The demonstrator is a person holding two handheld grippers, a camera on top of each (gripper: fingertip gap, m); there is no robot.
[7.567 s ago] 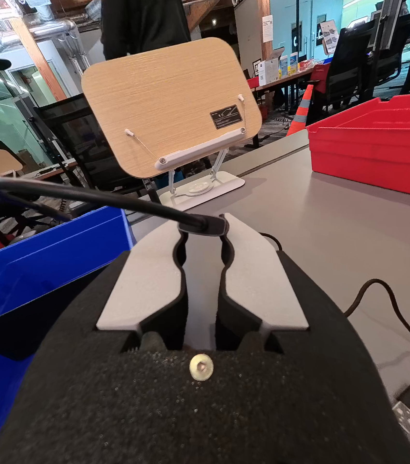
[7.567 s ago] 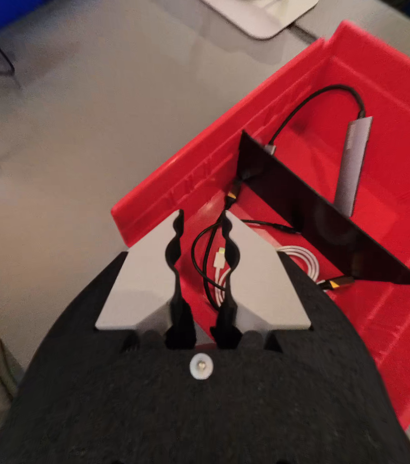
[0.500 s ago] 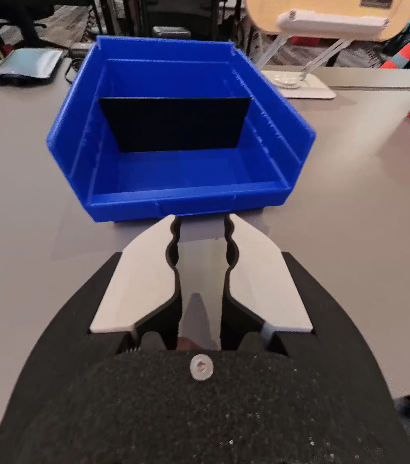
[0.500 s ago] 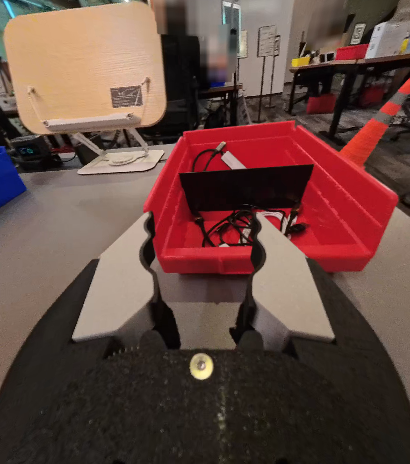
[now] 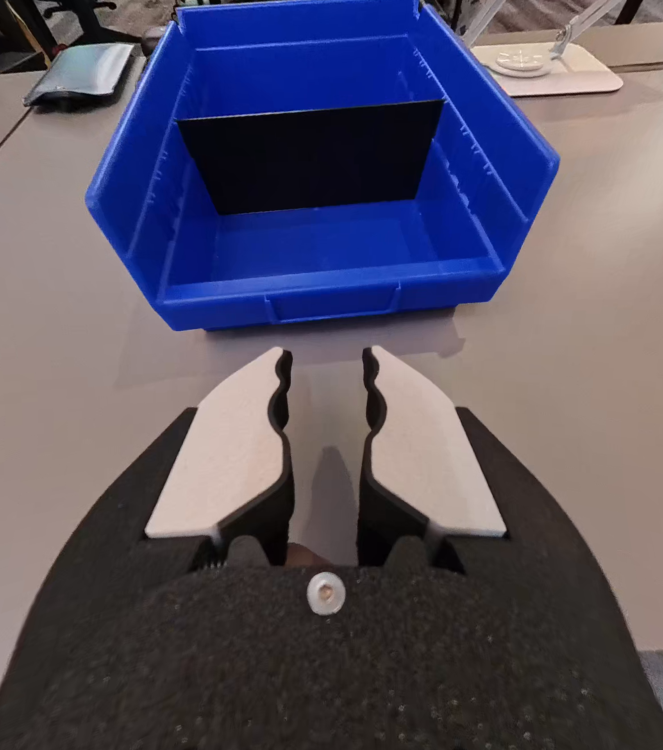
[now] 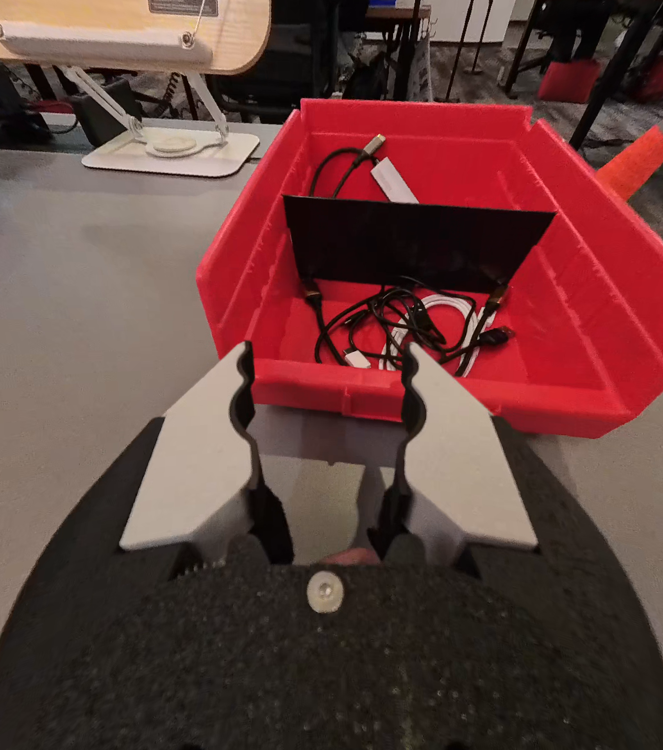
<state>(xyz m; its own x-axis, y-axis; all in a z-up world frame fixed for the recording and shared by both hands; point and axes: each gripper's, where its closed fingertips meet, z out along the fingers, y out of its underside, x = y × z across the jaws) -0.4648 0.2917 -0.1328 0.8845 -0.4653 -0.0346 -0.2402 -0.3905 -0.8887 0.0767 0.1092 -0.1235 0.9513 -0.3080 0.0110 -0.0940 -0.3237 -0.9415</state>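
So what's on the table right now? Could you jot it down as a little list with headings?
left gripper: open, holding nothing, just short of the blue plastic bin
blue bin contents: only a black divider panel; near compartment bare
right gripper: open, holding nothing, at the red plastic bin
red bin near compartment: tangled black and white cables
red bin far compartment: silver stick-shaped adapter on a black lead
behind: wooden book stand on white base
surface: grey table
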